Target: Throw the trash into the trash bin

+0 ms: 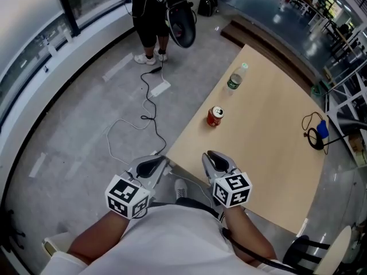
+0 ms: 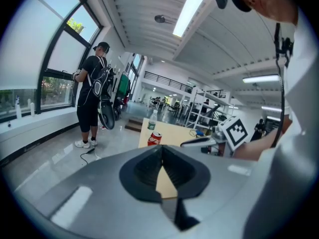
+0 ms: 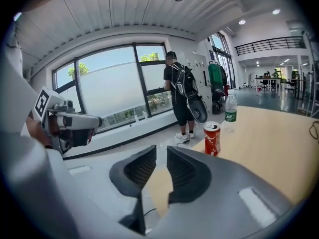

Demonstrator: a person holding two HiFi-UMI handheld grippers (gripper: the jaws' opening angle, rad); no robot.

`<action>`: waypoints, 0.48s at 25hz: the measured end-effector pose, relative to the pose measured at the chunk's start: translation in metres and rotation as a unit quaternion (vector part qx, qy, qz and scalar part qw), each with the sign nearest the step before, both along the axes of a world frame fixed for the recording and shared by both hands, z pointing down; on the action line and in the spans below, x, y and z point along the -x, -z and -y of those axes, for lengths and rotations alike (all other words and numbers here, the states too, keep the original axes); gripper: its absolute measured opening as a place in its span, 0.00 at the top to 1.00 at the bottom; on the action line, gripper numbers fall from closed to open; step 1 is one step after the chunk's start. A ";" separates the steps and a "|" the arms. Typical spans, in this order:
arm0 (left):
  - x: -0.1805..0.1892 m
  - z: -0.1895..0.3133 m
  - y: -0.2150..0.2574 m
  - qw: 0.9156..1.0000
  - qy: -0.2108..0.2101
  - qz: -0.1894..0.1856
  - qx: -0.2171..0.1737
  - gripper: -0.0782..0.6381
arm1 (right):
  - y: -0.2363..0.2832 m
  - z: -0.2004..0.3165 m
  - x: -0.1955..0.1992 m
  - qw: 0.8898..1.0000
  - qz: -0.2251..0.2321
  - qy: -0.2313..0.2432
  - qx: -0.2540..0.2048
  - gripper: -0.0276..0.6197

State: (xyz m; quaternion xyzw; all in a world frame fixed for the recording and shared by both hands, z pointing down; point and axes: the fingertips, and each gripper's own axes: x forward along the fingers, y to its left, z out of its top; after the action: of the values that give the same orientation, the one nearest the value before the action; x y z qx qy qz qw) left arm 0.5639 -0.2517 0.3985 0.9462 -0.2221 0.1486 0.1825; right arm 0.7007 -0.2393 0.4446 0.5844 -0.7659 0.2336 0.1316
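Closest in, the wearer's white shirt [image 1: 172, 242] filled the bottom of the head view, both forearms reaching out from it. Beyond that, the big pale wooden table [image 1: 269, 153] ran off to the far right, its near corner sitting just ahead of the hands. Over the grey floor [image 1: 74, 125] on the left, a standing person [image 1: 150, 16] in black was well away at the far end, by the window.

Now the tools: the left gripper [image 1: 153, 164] hung over the floor just off the table's near corner, its jaws clenched tip to tip with nothing caught in them. The right gripper [image 1: 217, 159] was over the table's near edge, jaws a small way apart and empty, released.

And the trash: a plastic bottle [image 1: 235, 78] stood upright by the table's far left edge, and a red can [image 1: 215, 117] stood upright nearer along that same edge, both well ahead of the jaws and untouched. A black cord [image 1: 315, 135] lay coiled at the table's right side, and a thin cable [image 1: 150, 105] snaked across the floor.
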 end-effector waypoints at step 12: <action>-0.054 0.040 -0.024 0.999 0.029 0.039 0.019 0.88 | -0.055 0.043 -0.087 0.999 -0.004 -0.027 0.039 0.79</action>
State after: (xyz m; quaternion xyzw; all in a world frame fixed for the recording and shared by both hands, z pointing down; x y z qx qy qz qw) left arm 0.6180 -0.2916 0.4223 0.9293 -0.2536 0.1839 0.1959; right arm 0.7879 -0.2821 0.4991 0.6003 -0.7397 0.2641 0.1507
